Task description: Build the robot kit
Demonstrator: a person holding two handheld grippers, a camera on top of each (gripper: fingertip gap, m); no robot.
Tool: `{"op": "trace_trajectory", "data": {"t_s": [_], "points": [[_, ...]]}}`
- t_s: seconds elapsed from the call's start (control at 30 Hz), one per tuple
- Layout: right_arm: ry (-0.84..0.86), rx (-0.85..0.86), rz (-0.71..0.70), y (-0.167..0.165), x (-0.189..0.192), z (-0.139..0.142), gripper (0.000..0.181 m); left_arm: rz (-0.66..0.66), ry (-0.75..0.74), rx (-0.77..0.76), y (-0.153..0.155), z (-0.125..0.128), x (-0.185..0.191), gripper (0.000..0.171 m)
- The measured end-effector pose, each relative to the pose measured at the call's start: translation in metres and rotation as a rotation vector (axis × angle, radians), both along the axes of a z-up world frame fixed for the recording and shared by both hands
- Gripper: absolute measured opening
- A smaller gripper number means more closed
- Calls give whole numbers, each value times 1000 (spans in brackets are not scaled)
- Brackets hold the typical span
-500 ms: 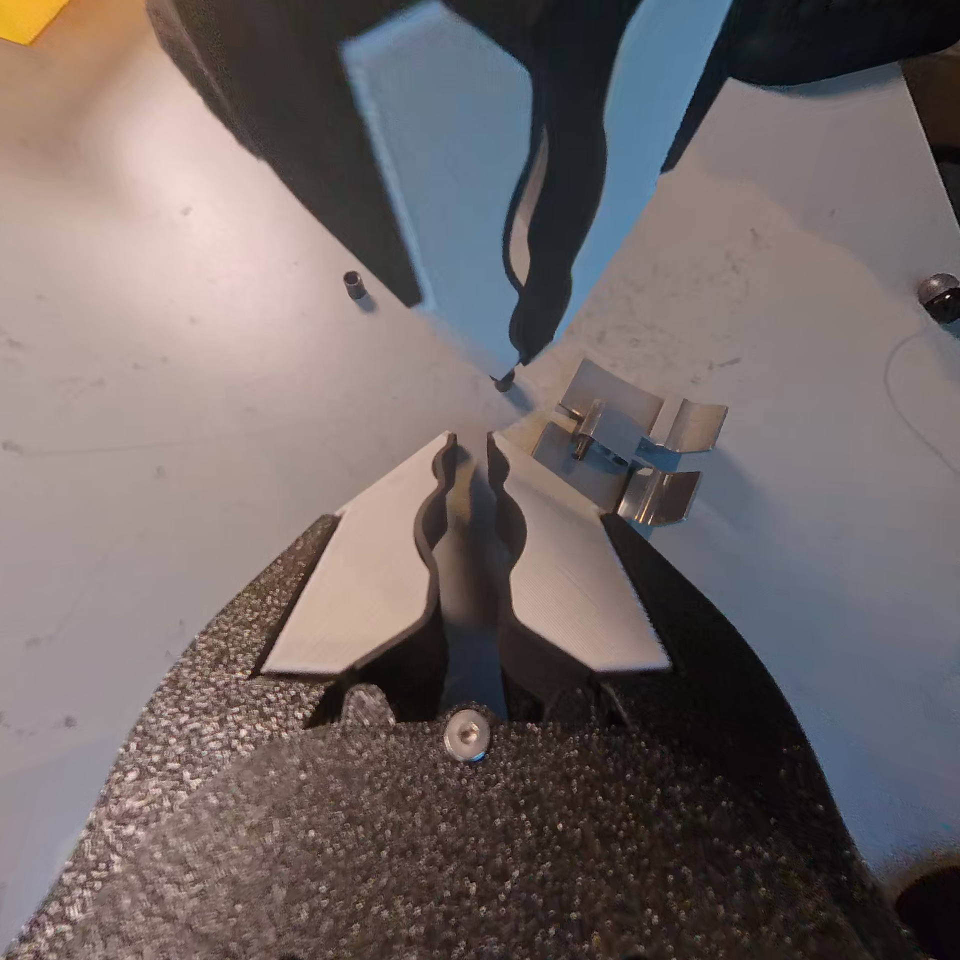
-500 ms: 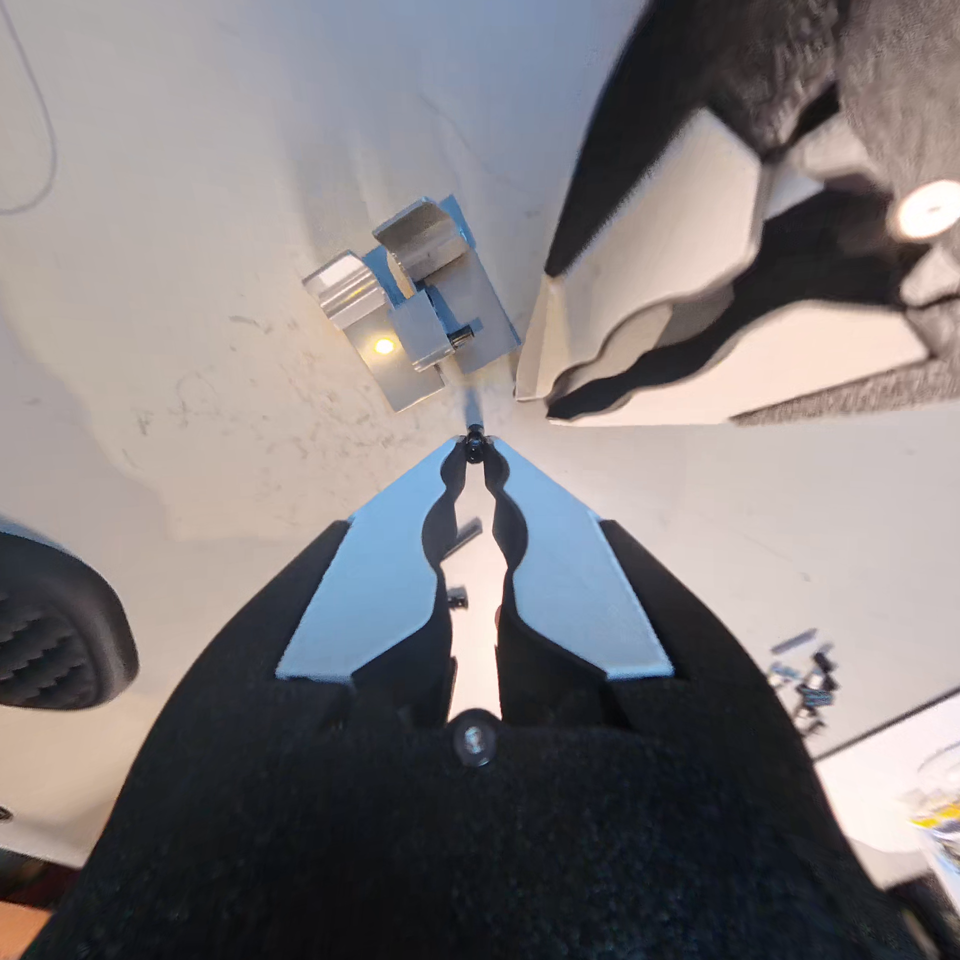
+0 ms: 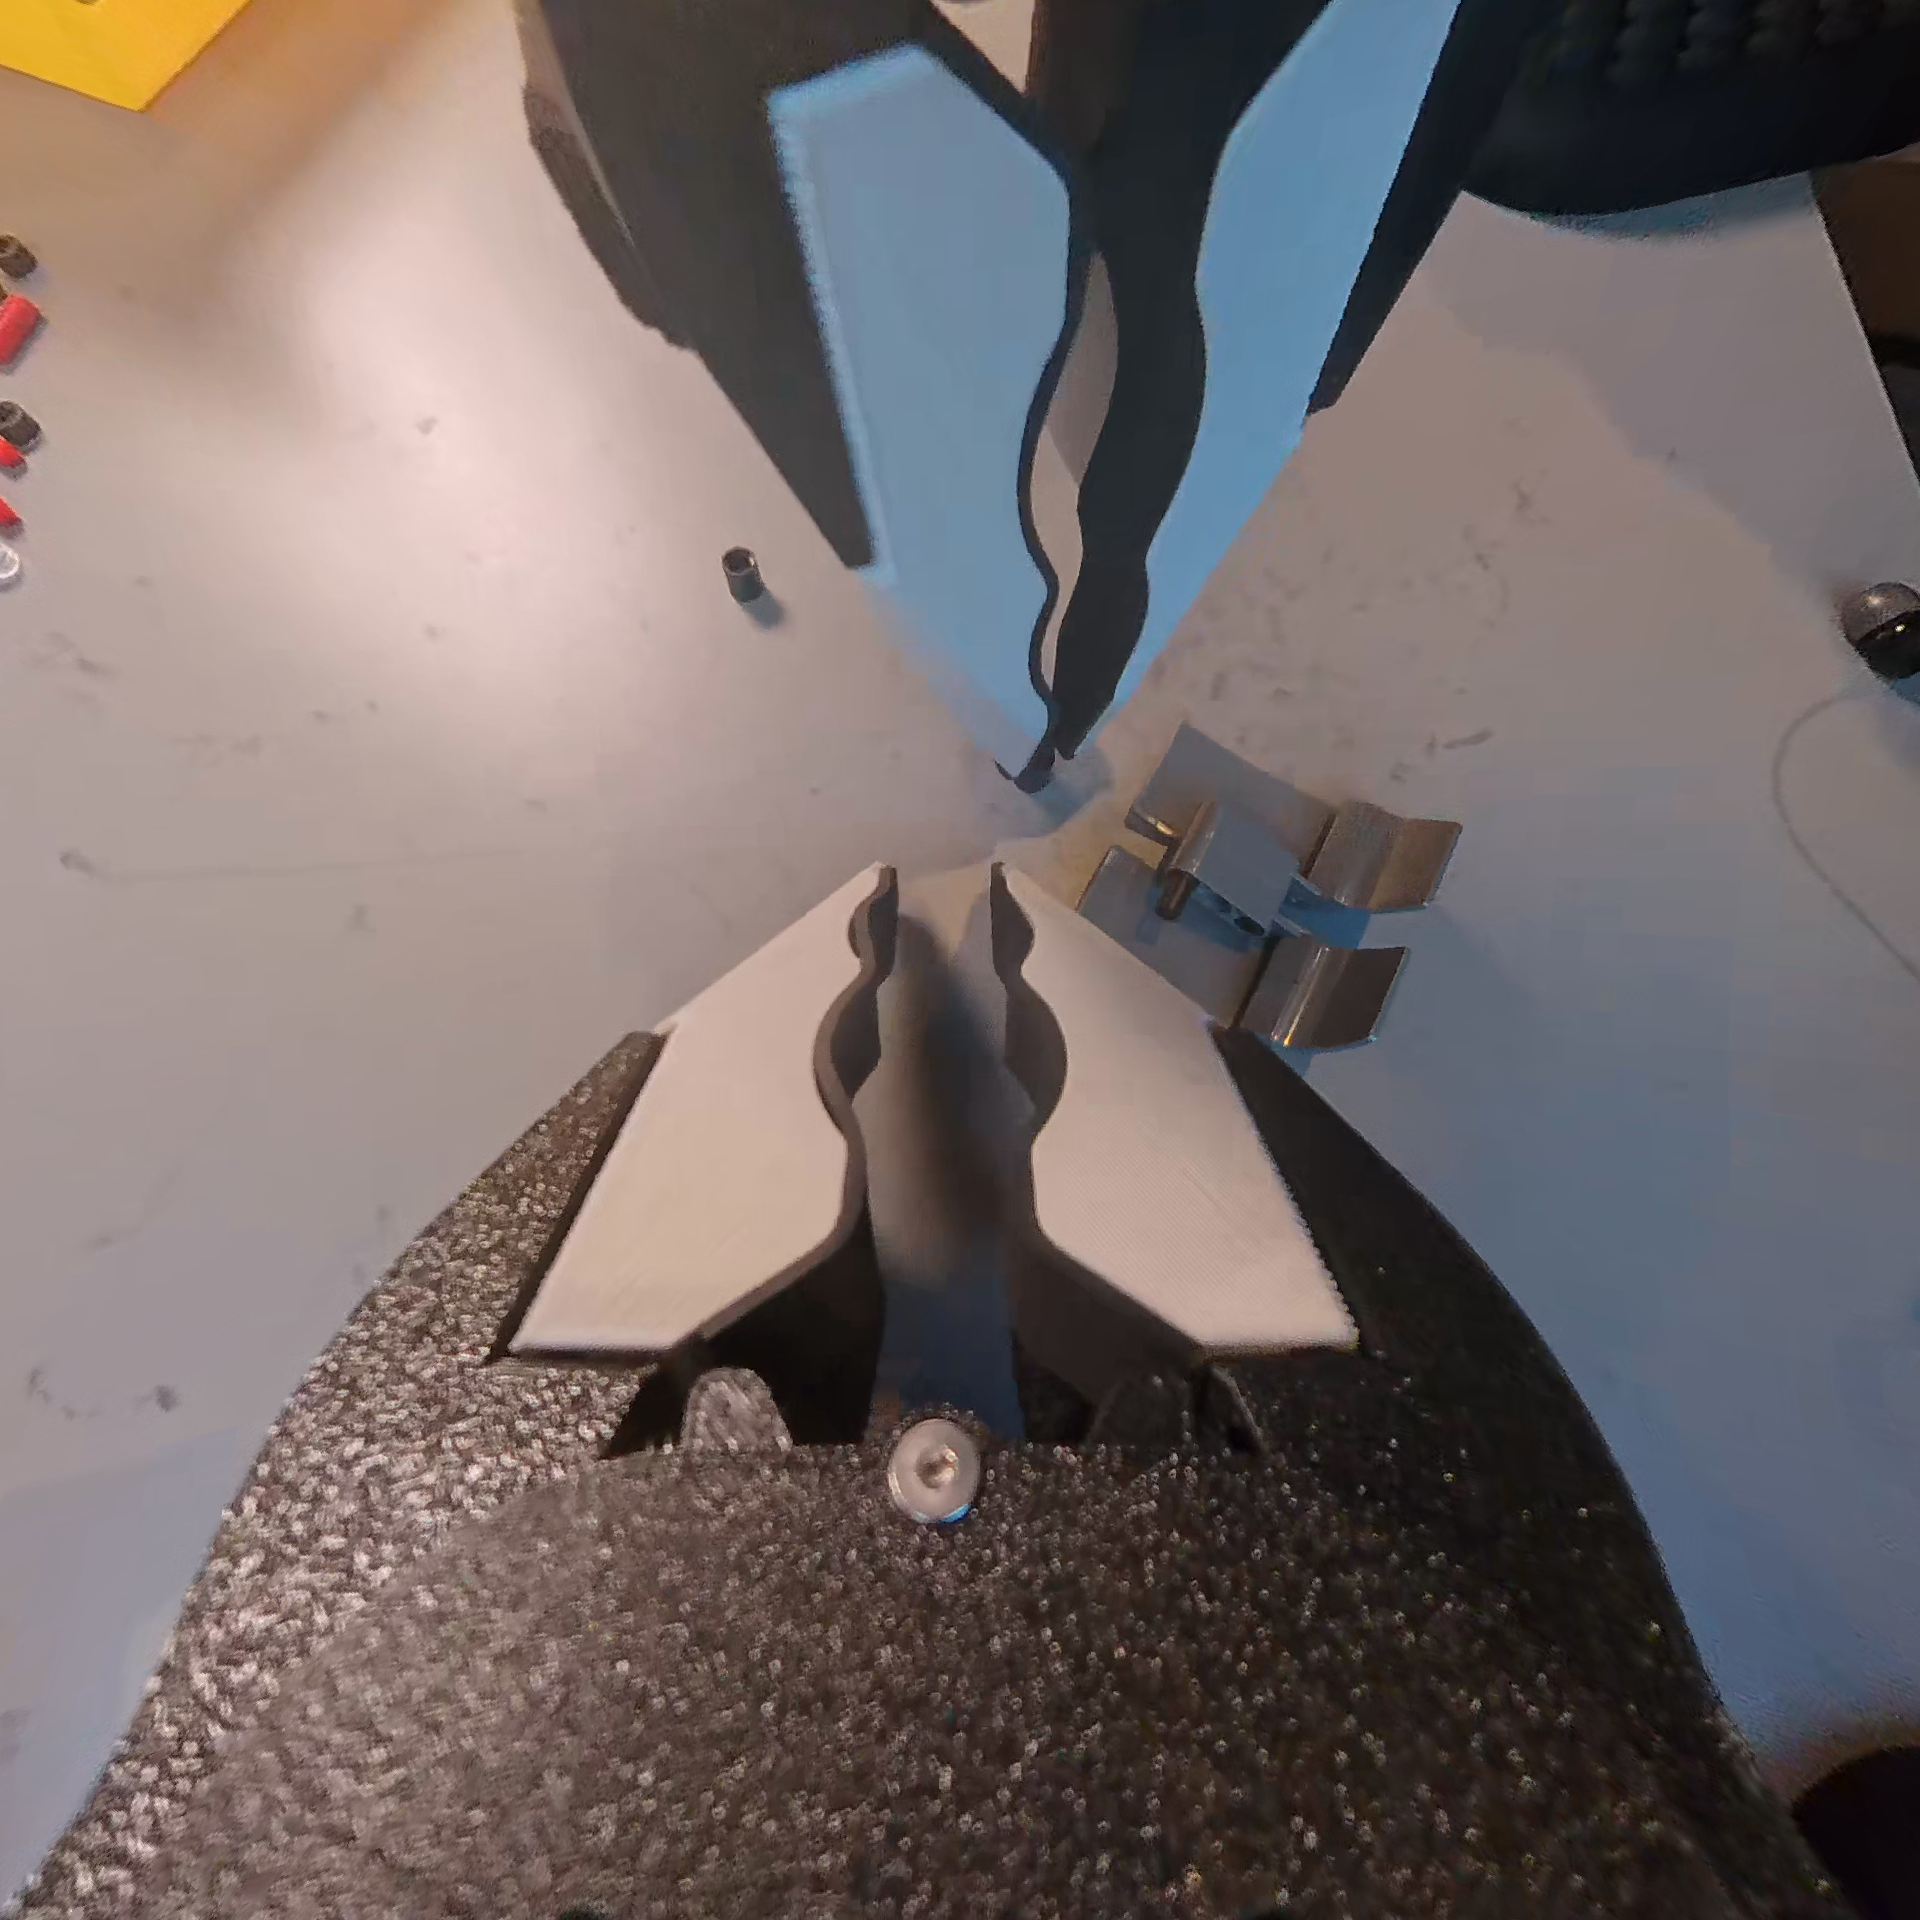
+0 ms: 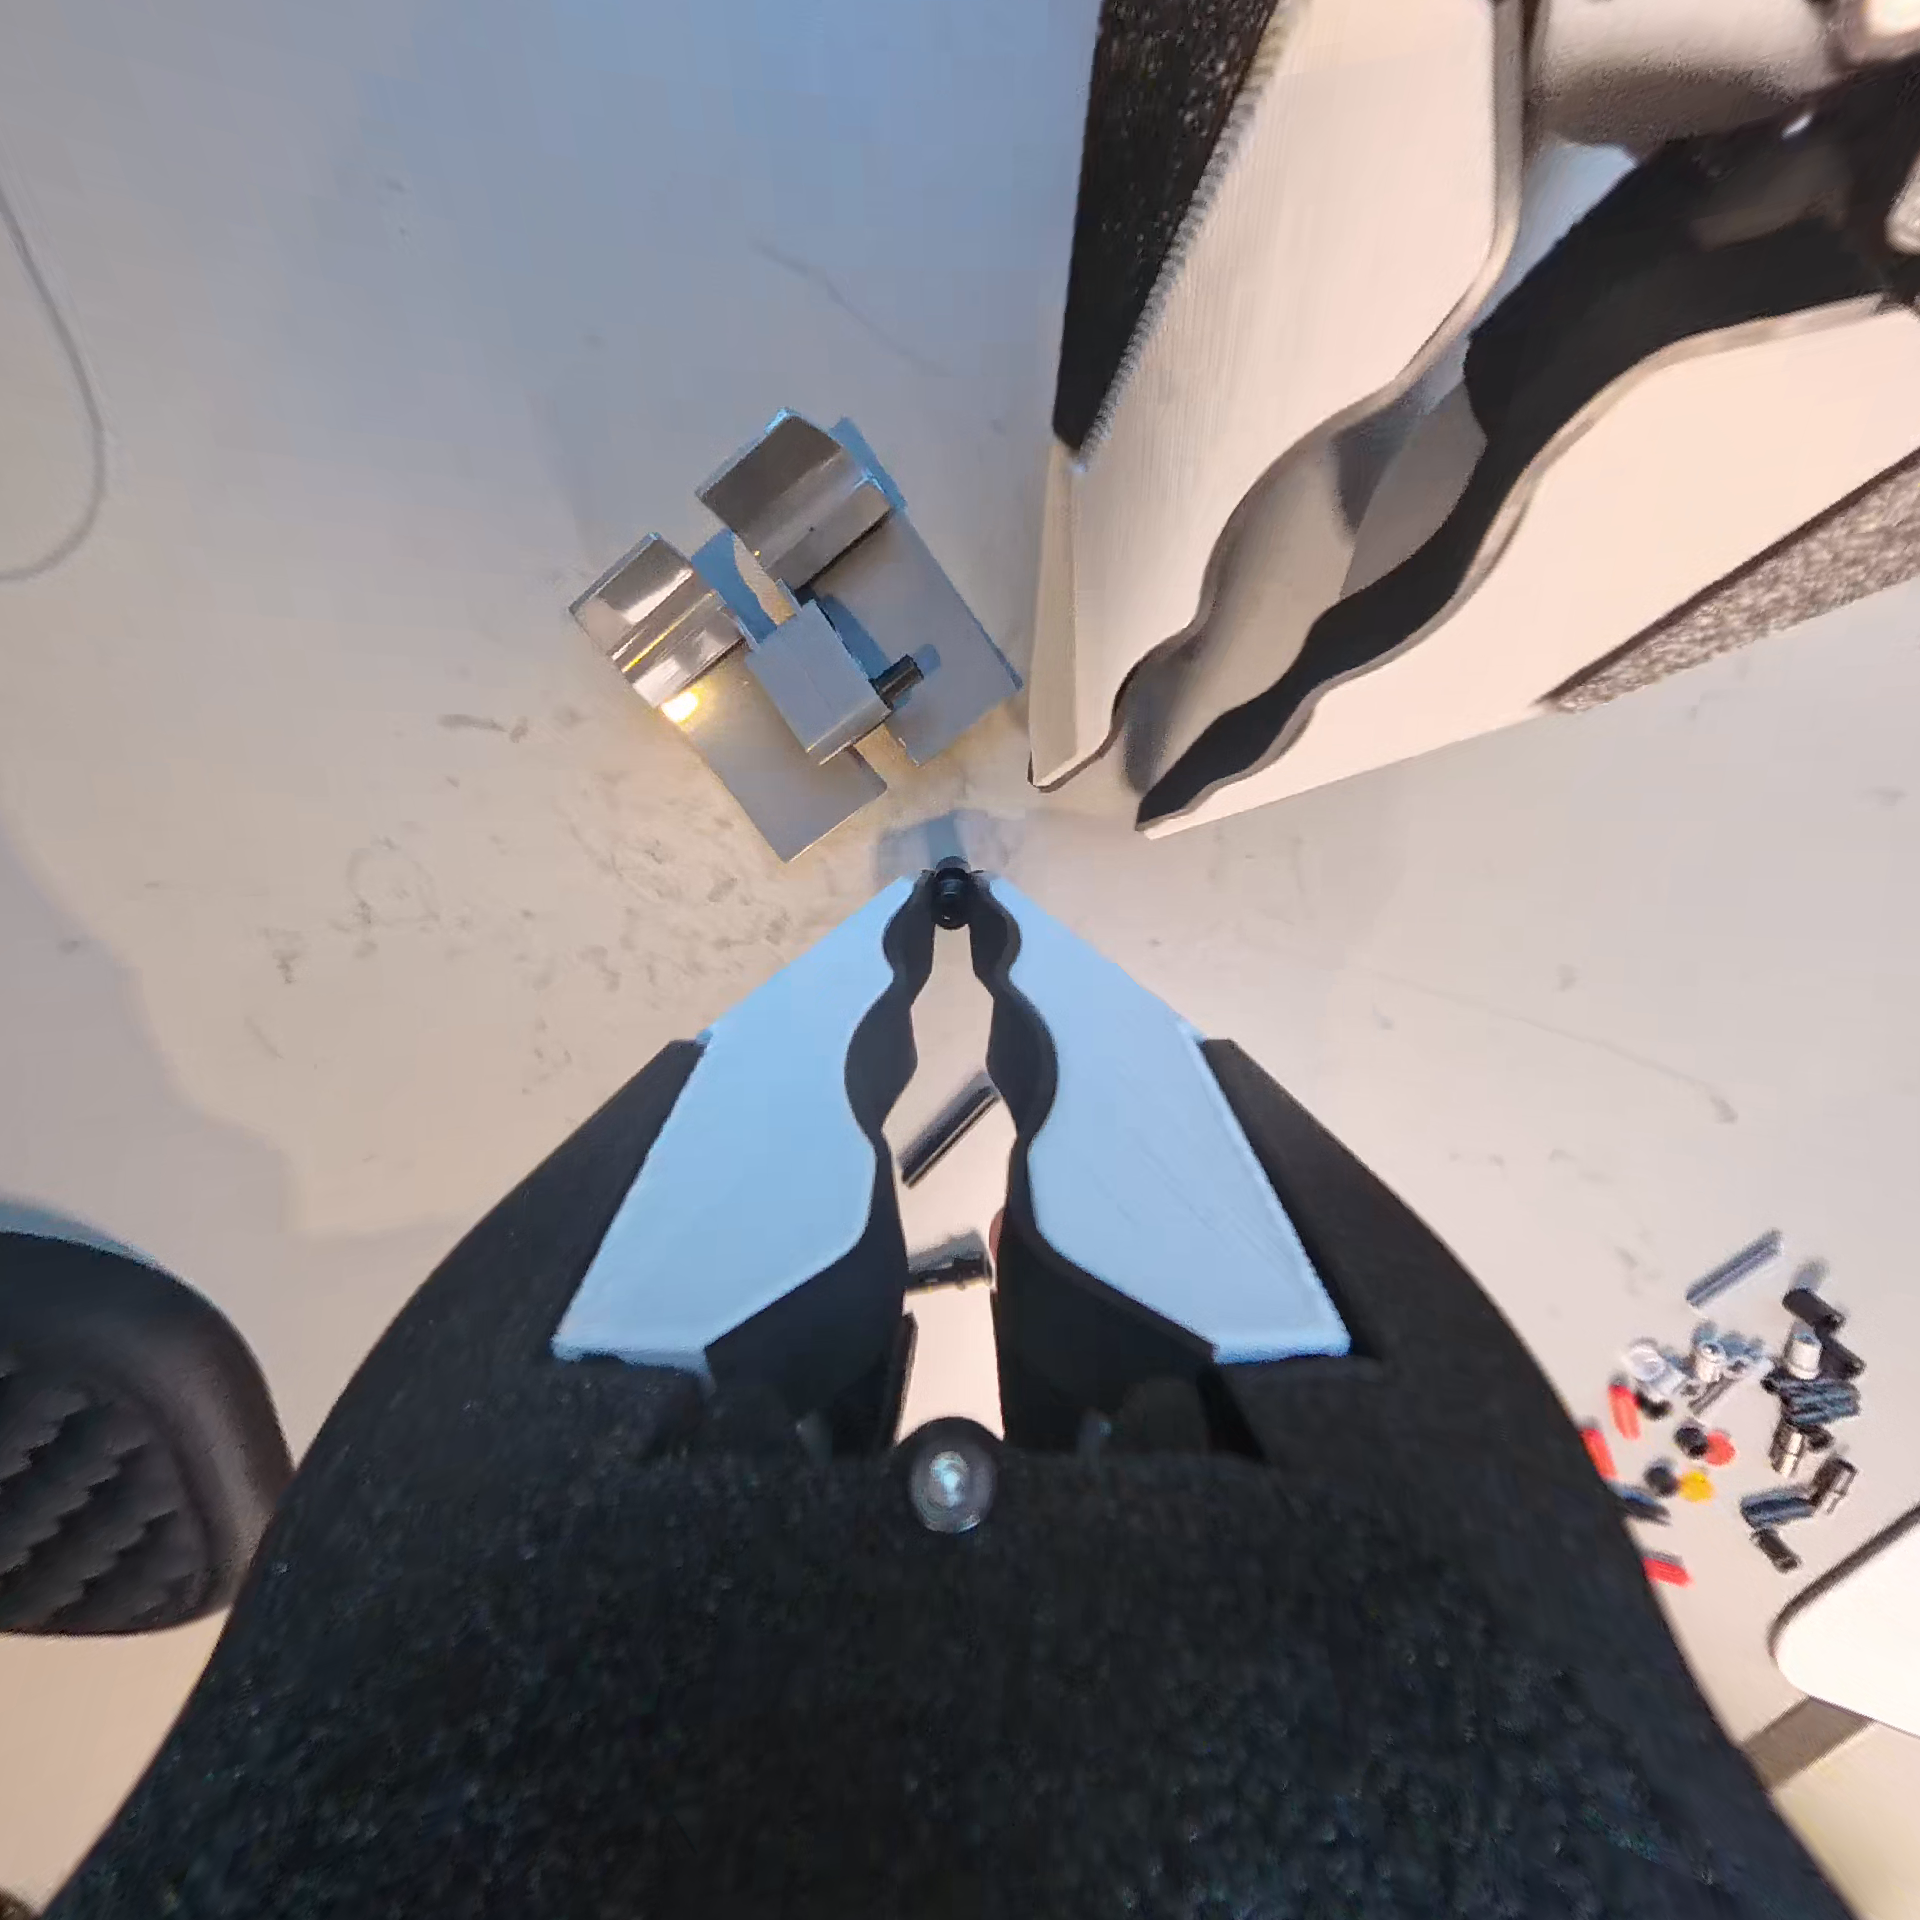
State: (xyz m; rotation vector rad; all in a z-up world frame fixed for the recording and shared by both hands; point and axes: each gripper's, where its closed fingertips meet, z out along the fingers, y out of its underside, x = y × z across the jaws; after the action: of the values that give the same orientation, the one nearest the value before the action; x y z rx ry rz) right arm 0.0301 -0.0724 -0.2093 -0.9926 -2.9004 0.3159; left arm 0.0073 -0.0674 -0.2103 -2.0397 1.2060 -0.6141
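The right gripper (image 4: 951, 902) has its fingers drawn nearly together at the tips, pinching a small black screw (image 4: 948, 896) just above the pale counter (image 4: 364, 935). In the left wrist view the same gripper (image 3: 1044, 764) reaches down from the top of the frame, its tips nipping that dark bit. The left gripper (image 3: 940, 883) has its fingers slightly apart with nothing between them, only bare counter (image 3: 364, 935) showing through the gap; the tips sit low, near the surface. Just beside both sets of tips lies a folded metal bracket (image 4: 774, 644) with curved shiny tabs (it shows to the right of the left fingers too (image 3: 1273, 904)), touching neither pair as far as can be seen. Farther off, a loose black sleeve (image 3: 742, 572) stands alone, and a scatter of small red, black and silver parts (image 4: 1725, 1423) lies near the counter edge
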Motion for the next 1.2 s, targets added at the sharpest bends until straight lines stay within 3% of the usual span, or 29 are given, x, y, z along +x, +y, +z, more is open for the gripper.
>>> {"op": "trace_trajectory", "data": {"t_s": [0.2, 0.3, 0.43, 0.6, 0.77, 0.9, 1.07, 1.2], "points": [[87, -37, -73, 1, -2, 2, 6, -20, -26, 5, -3, 5, 5, 21], [168, -136, -122, -4, -5, 18, 6, -47, -47, 13, -8, 9, 10, 23], [269, -260, -138, -15, -9, 49, 6, -117, -156, 11, -19, 26, 25, 22], [331, -375, -137, -27, -12, 68, 7, -185, -300, -7, -32, 47, 37, 6], [397, -426, -164, -27, -14, 74, 7, -200, -379, -52, -38, 56, 36, 16], [499, -561, -206, -27, -13, 92, 7, -215, -493, -118, -42, 70, 35, 25], [649, -749, -225, -27, -9, 114, 7, -202, -658, -188, -41, 90, 39, 26], [624, -796, -191, -32, -3, 113, 7, -251, -741, -236, -50, 101, 46, 21]]}}
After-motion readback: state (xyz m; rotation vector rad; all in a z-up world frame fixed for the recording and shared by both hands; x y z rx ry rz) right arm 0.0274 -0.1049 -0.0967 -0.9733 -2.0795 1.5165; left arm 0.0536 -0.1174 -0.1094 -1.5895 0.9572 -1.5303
